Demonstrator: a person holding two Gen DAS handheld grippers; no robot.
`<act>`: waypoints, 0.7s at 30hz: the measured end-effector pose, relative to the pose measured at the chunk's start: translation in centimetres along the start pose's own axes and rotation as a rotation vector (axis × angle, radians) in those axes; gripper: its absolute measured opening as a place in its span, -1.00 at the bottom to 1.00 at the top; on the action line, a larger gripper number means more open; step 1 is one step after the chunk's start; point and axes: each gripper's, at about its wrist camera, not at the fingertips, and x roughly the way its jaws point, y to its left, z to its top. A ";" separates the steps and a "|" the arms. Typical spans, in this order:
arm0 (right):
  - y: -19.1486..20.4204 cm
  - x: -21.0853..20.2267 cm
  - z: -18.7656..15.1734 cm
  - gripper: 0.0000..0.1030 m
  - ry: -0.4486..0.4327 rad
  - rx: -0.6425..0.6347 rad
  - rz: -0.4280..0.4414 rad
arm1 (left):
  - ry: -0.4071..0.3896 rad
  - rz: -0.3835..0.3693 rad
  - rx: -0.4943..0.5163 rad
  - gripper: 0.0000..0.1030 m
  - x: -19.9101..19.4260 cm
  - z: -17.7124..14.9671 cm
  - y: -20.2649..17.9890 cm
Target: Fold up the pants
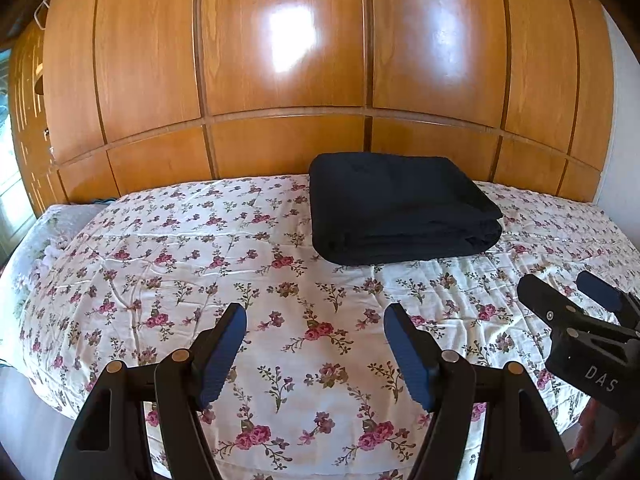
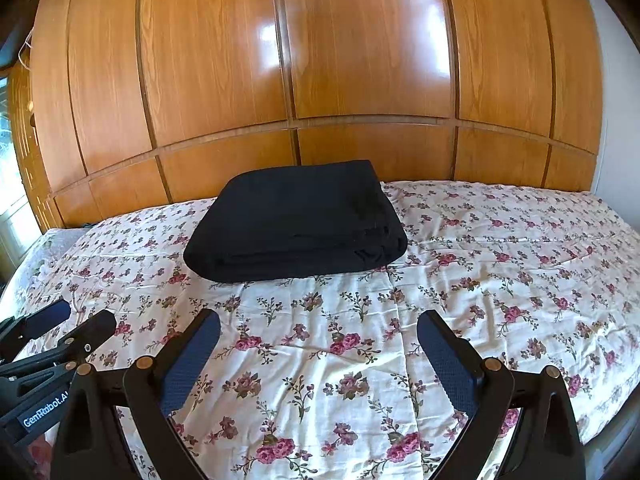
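The black pants [image 1: 400, 208] lie folded in a thick rectangular stack on the floral bedspread [image 1: 240, 272], near the far edge by the wardrobe. They also show in the right wrist view [image 2: 296, 220]. My left gripper [image 1: 316, 316] is open and empty, held above the bed, well short of the pants. My right gripper [image 2: 320, 324] is open and empty too, beside the left one. The right gripper shows at the right of the left wrist view [image 1: 568, 288], and the left gripper at the left of the right wrist view [image 2: 76, 320].
A glossy wooden wardrobe [image 1: 280, 80] stands right behind the bed. A pale pillow or sheet [image 1: 48, 232] lies at the bed's left end, by a bright window [image 1: 8, 184]. A white wall [image 2: 620, 120] is at the right.
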 end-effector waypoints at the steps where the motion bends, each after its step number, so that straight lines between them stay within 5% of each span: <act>1: 0.0 0.0 0.0 0.93 0.001 0.002 -0.001 | 0.000 0.001 -0.001 0.41 0.0 0.0 0.0; 21: 0.1 0.4 -0.3 0.93 0.019 0.011 -0.003 | 0.026 -0.002 0.000 0.41 0.6 -0.3 0.1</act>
